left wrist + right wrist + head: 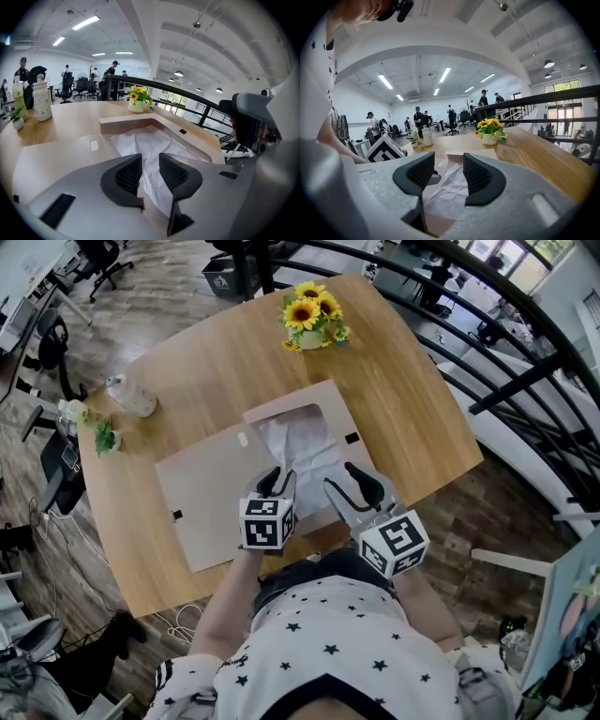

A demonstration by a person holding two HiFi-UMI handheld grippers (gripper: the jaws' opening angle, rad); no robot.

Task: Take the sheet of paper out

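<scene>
A crumpled white sheet of paper (302,448) lies in the open part of a flat cardboard box (202,493) on the wooden table (412,399). My left gripper (277,482) hovers over the sheet's near left edge with its jaws open and nothing between them. In the left gripper view the paper (145,140) spreads out just beyond the left gripper (150,159). My right gripper (349,486) is at the sheet's near right edge, also open and empty. From the right gripper (449,161) the paper (450,192) shows below and ahead between the jaws.
A pot of sunflowers (312,320) stands at the table's far side. A white bottle (131,395) and a small green plant (103,437) sit at the left edge. Beyond the table's right edge runs a black railing (525,381). The left gripper's marker cube (384,150) is close beside the right gripper.
</scene>
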